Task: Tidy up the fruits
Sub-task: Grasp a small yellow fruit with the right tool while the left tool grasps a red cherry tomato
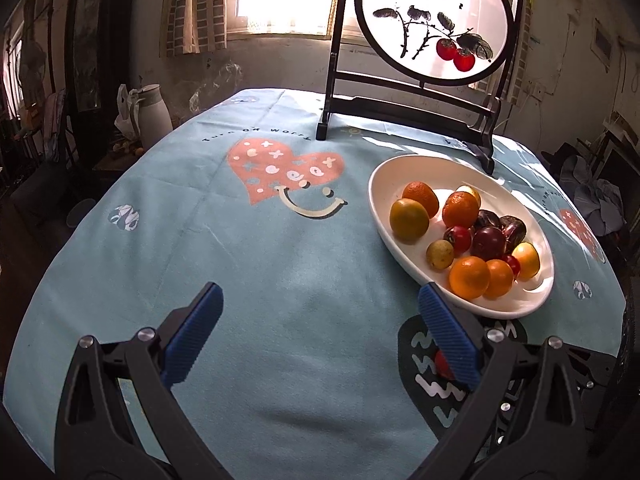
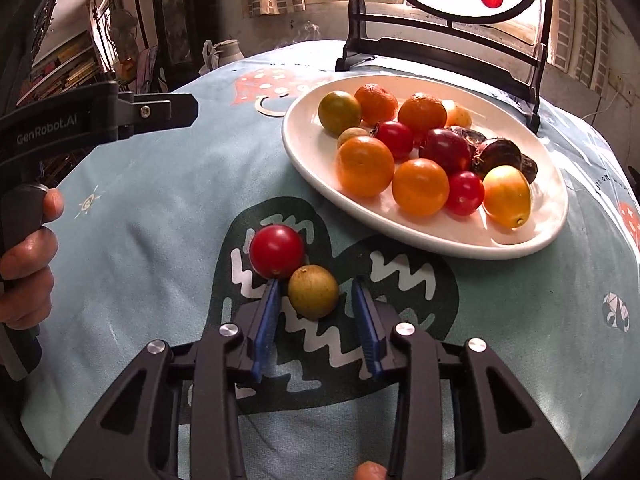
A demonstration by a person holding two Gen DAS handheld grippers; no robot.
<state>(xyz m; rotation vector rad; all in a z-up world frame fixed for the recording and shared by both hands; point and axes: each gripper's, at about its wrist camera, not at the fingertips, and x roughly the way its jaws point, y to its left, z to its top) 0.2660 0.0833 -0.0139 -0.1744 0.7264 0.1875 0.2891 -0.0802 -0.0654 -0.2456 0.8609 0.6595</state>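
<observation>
The right tongs (image 2: 313, 294) point steeply down at the surface (image 2: 160, 216), which is covered by a light blue printed cloth. Their blue pads (image 2: 267, 320) stand narrowly apart with a small brownish-green fruit (image 2: 313, 291) just ahead of the tips, in line with the gap; the left pad tip is just beside the fruit, while a clear gap remains at the right pad, so the tongs are not gripping it. A red tomato (image 2: 277, 251) lies immediately beyond the left pad tip, touching or nearly touching the brownish fruit. Both fruits rest on a dark heart print (image 2: 420, 292) in the cloth. Ahead and to the right of these tongs sits a white oval plate (image 2: 304, 148) holding oranges, tomatoes, a yellow fruit and dark purple fruits. Beyond the plate stands a dark-framed round screen (image 2: 440, 48) painted with red fruit. The left tongs (image 1: 320, 300) are wide open and empty, hovering over bare cloth; the plate (image 1: 384, 184) lies ahead and to their right, its near rim just beyond the right pad (image 1: 448, 332). A hand (image 2: 28, 256) grips the left tool's handle, seen at the left edge of the right wrist view.
</observation>
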